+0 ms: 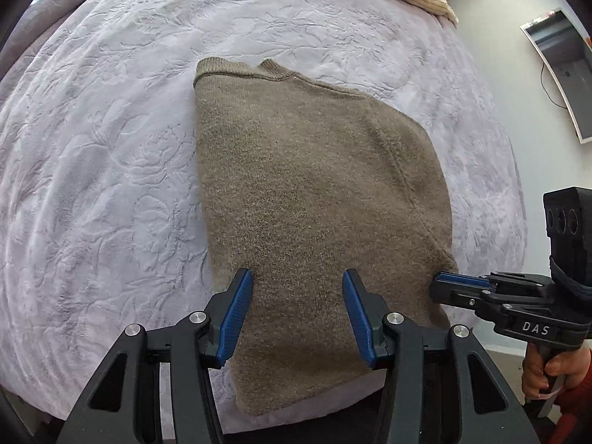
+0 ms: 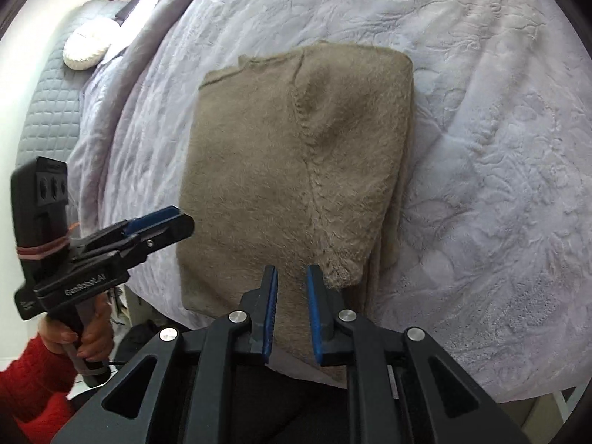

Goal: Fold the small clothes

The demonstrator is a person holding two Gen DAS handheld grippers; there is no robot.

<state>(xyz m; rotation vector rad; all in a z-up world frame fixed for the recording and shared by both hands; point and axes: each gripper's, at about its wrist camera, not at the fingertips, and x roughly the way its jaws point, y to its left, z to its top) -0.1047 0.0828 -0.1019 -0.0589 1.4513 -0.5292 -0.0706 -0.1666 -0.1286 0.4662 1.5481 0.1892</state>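
Taupe sweater, lilac floral-embossed blanket, red sleeve

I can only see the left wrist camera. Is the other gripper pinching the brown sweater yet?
Observer: Not yet. The right gripper has its jaws slightly apart, and only flat sweater shows between them.
Operator: What's closest to it?
Observer: The cuff of the folded-over sleeve, just beside its right finger.
Operator: What's at the far end of the bed?
Observer: A round white cushion against a grey quilted headboard.
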